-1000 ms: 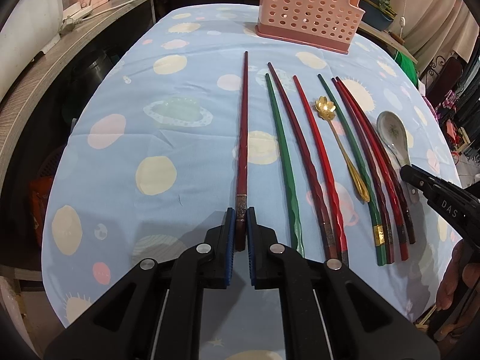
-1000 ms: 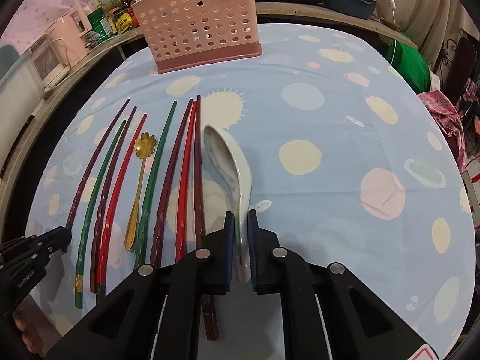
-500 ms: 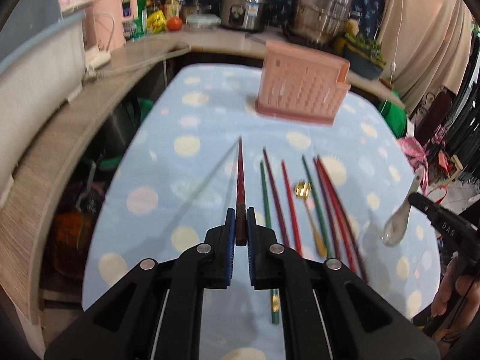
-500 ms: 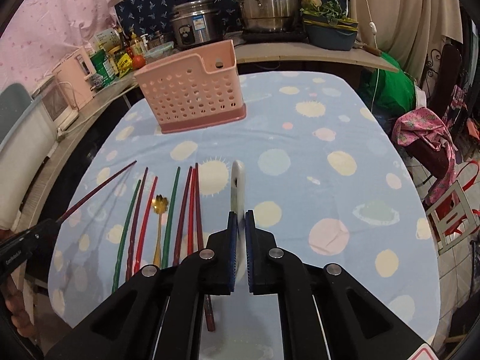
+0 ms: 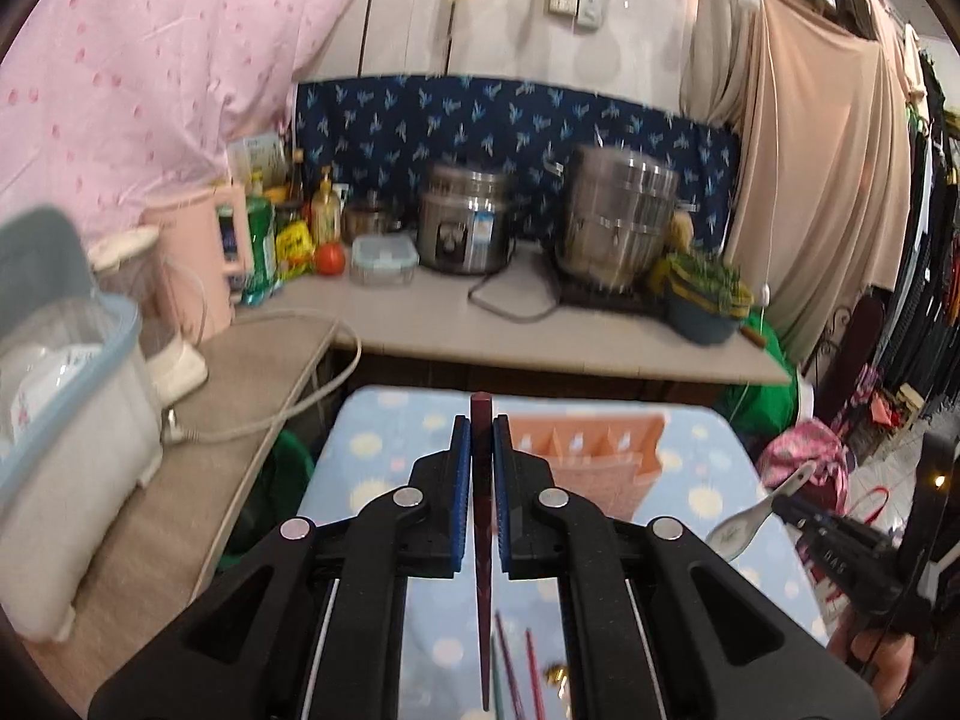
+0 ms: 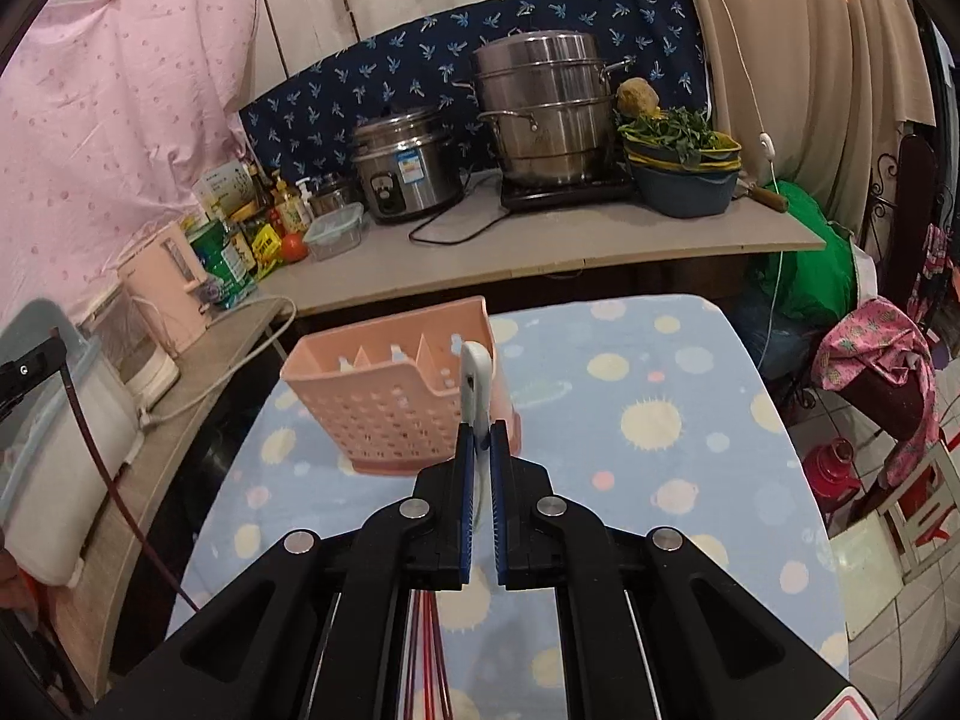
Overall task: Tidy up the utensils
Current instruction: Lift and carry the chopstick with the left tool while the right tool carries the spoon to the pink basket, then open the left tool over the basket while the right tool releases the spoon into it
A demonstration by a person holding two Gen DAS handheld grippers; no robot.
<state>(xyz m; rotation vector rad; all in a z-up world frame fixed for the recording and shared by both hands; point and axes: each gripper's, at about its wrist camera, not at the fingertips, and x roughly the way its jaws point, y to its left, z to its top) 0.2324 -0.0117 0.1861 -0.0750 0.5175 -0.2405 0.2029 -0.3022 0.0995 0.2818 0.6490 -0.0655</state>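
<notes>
Spotted blue tablecloth carrying pink utensil basket, dead ahead of my right gripper clamped on white spoon, handle up, nearer than my left gripper pinching dark red chopstick hanging tip-down, loose chopsticks below

The only lettering that reads is "DAS", upside down, on the right claw.

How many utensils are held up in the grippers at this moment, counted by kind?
Chopstick, dark red, in the left gripper: 1
Spoon, white, in the right gripper: 1
Total: 2
</notes>
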